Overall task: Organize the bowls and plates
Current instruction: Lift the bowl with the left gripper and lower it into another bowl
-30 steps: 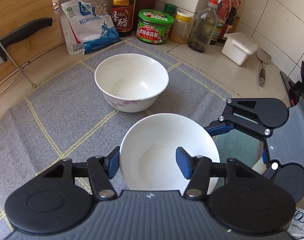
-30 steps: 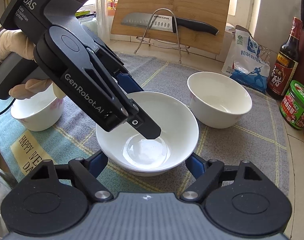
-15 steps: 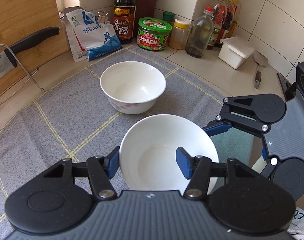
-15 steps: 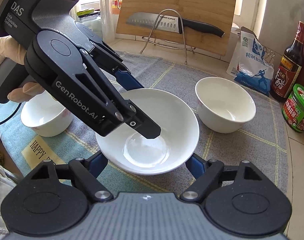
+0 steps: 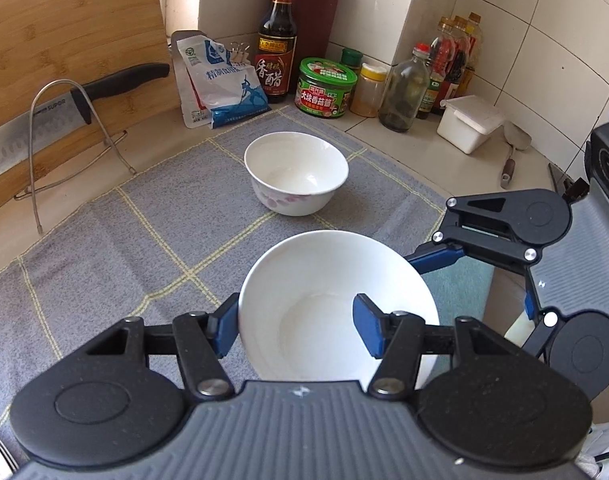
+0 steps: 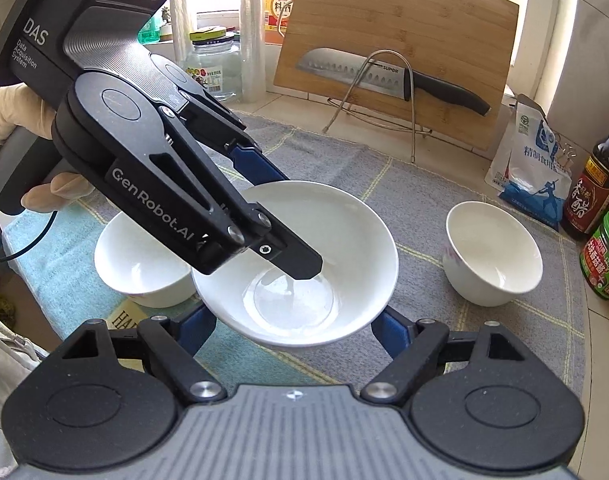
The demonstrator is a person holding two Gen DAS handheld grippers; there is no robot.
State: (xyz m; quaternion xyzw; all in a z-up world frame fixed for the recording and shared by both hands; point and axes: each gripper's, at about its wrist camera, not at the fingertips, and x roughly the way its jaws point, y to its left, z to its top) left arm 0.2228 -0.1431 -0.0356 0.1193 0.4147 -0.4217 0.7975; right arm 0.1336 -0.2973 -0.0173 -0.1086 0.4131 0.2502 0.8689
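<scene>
Bowl, wide, white (image 5: 336, 304), rim up and mouth level, held clear above the checked grey cloth (image 5: 116, 240); a second ago it sat lower, with the cloth and the far things larger in both views. Left gripper (image 5: 296, 322): fingers clamped on the wide bowl's wall, one blue pad outside the rim, the other inside. Right gripper (image 6: 292, 330): fingers set either side of the same bowl, low on its outer wall; whether the pads press cannot be told from these views. Gloved hand (image 6: 8, 120) on the left gripper's handle, at the left edge of the right wrist view. Bowl, small, white, plain (image 6: 140, 264): on the teal end of the cloth, partly behind the wide bowl; before, it showed apart from it. Bowl, small, white, pink flower print on the wall (image 5: 296, 172): upright on the grey cloth, further back, unmoved. Tabletop (image 5: 424, 152), rear: salt bag (image 5: 220, 84), dark vinegar bottle (image 5: 277, 40), green-lidded jar (image 5: 326, 88), white lidded box (image 5: 470, 122). Bamboo board (image 6: 400, 52) leaning at the back, with knife (image 6: 384, 78) lying across a wire stand (image 6: 384, 100).
</scene>
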